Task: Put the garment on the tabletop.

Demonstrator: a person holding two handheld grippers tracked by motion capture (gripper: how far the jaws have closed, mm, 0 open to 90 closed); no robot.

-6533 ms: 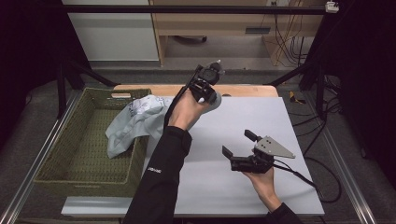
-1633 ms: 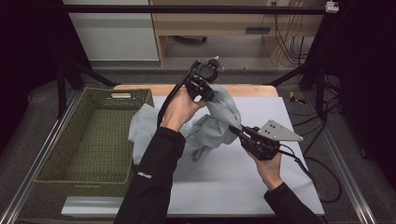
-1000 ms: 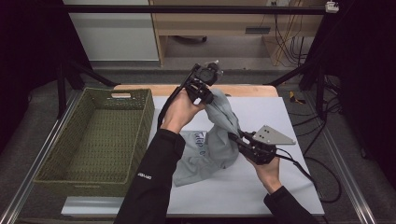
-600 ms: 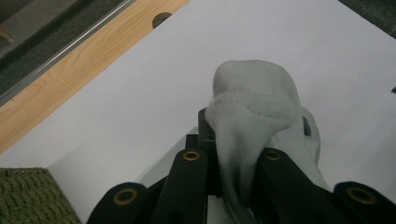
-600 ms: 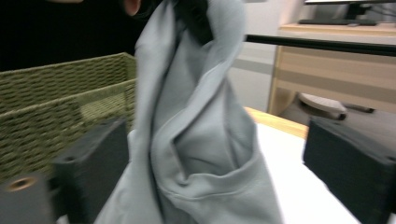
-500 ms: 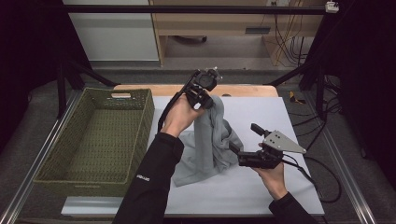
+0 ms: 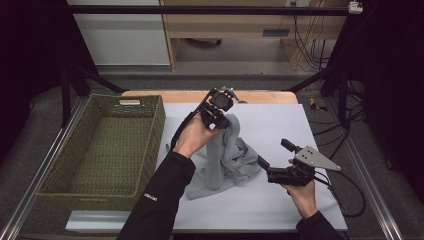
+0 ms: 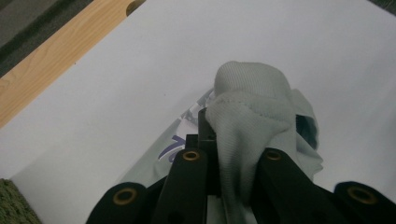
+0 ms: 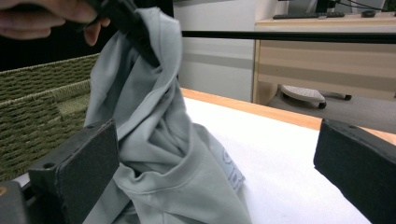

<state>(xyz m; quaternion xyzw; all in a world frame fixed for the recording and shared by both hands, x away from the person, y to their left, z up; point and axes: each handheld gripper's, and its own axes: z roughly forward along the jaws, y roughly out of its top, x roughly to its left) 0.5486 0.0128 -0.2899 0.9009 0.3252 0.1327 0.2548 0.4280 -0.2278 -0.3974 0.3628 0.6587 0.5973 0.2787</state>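
Grey shirt (image 7: pixel 222 160) hangs in a tall, twisted column over the middle of the white table (image 7: pixel 280 210), its lower folds pooled on the surface and spreading toward the near left. The left gripper (image 7: pixel 223 116) holds the top of it, raised above the table toward the far edge; in the left gripper view its black jaws are closed tight on a bunched knob of the fabric (image 8: pixel 243 116), which bulges out past the tips (a bit of dark printed lettering shows on the cloth below). The right gripper (image 7: pixel 272 160) sits lower, at the near right of the garment, level with its crumpled base. Its jaws stand wide apart and grip nothing: in the right gripper view the left pad (image 9: pixel 79 158) lies just against the shirt's folds (image 9: pixel 159 154), while the other pad (image 9: pixel 355 158) is well clear over bare table. A green woven basket (image 7: pixel 150 135) rests to the left of the table, beside the shirt but apart from it. A wooden strip (image 7: pixel 260 96) runs along the table's far edge.
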